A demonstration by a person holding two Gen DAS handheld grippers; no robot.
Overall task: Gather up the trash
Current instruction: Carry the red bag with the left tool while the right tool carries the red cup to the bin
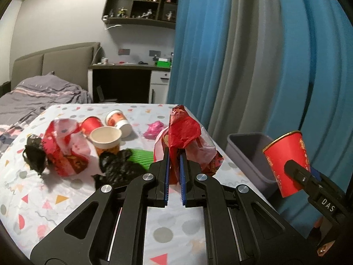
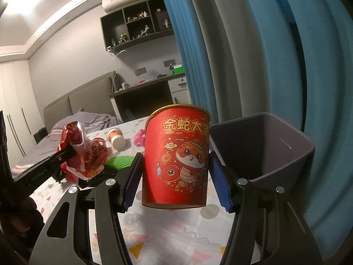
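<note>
My left gripper (image 1: 174, 154) is shut on a crumpled red and clear plastic wrapper (image 1: 185, 132), held above the table's right edge. My right gripper (image 2: 176, 161) is shut on an upright red paper cup (image 2: 176, 154) with a snake cartoon, just left of the grey bin (image 2: 264, 145). The cup (image 1: 286, 161) and the bin (image 1: 249, 154) also show in the left wrist view, at the right. The wrapper (image 2: 83, 152) shows at the left of the right wrist view.
On the patterned tablecloth (image 1: 66, 198) lie another red wrapper (image 1: 64, 150), black crumpled bags (image 1: 119, 165), a green sheet (image 1: 141, 156), a pink wad (image 1: 154, 129) and several paper cups (image 1: 106, 139). Blue curtains (image 1: 242, 55) hang behind the bin. A bed (image 1: 33, 97) stands at the left.
</note>
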